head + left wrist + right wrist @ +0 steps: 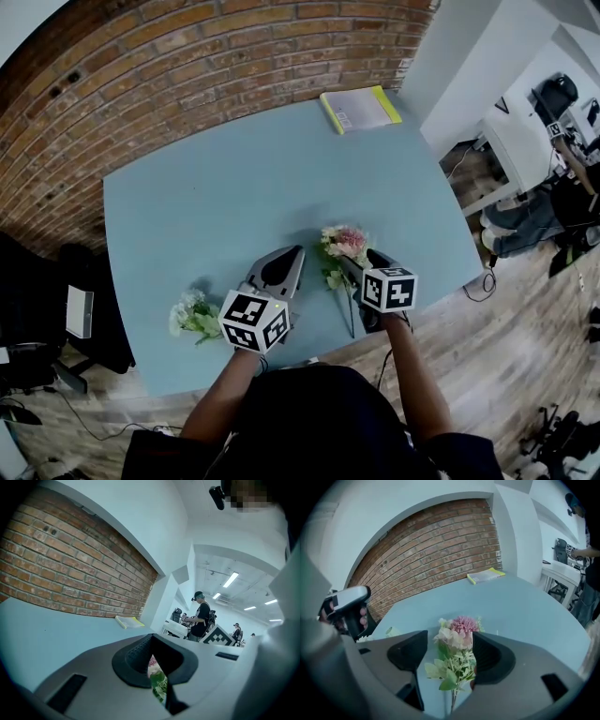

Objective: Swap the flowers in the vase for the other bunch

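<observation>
The right gripper (450,640) holds its jaws apart around the pink bouquet (458,631) on the blue table (525,602); the left gripper (153,643) is closed.

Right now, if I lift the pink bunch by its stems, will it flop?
Probably: the pink bunch has a full head on thin stems, so it may droop. It looks light, mostly small blooms and leaves. Splayed leaves should keep it from rolling.

Through the slit between the closed fingers (129,660), a pink-and-green bunch (157,680) shows.
</observation>
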Motion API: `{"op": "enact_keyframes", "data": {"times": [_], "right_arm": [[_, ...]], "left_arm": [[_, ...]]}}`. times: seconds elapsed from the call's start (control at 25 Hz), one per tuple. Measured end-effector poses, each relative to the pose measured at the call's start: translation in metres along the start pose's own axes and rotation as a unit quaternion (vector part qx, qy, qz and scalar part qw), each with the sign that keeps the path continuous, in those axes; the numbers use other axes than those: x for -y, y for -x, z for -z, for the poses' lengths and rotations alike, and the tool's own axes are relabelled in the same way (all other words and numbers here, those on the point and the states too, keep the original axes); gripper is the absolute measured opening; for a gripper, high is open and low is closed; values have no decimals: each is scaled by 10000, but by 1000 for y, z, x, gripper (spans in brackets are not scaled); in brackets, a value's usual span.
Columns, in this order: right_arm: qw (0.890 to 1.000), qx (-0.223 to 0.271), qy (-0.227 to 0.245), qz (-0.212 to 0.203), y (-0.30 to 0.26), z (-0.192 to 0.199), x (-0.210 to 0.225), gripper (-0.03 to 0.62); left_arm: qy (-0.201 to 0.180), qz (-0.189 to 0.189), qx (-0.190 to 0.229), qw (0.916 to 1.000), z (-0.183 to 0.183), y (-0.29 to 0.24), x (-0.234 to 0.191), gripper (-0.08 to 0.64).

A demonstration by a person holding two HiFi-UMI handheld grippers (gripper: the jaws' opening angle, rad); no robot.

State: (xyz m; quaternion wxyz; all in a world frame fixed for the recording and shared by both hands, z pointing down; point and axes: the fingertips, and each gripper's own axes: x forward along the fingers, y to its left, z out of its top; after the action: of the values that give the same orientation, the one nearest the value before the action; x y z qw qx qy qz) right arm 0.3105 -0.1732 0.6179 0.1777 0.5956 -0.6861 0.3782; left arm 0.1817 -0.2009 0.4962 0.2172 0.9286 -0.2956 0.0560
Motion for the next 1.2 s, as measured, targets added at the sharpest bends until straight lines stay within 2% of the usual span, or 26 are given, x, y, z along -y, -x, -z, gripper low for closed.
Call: {"op": "enact_keyframes", "data": {"times": [0.36, 0.52, 1.2], "right_arm": [[9969, -731, 298, 20, -31, 19, 9, 341], [9947, -992, 282, -12, -45, 25, 14, 354], [9856, -1671, 264, -18, -74, 45, 26, 365]], "left_arm": [[63, -136, -31, 9999, 3, -12, -13, 5], [82, -237, -20, 9997, -1, -17, -20, 5], [175, -425, -99, 9989, 4, -29, -35, 5]]}}
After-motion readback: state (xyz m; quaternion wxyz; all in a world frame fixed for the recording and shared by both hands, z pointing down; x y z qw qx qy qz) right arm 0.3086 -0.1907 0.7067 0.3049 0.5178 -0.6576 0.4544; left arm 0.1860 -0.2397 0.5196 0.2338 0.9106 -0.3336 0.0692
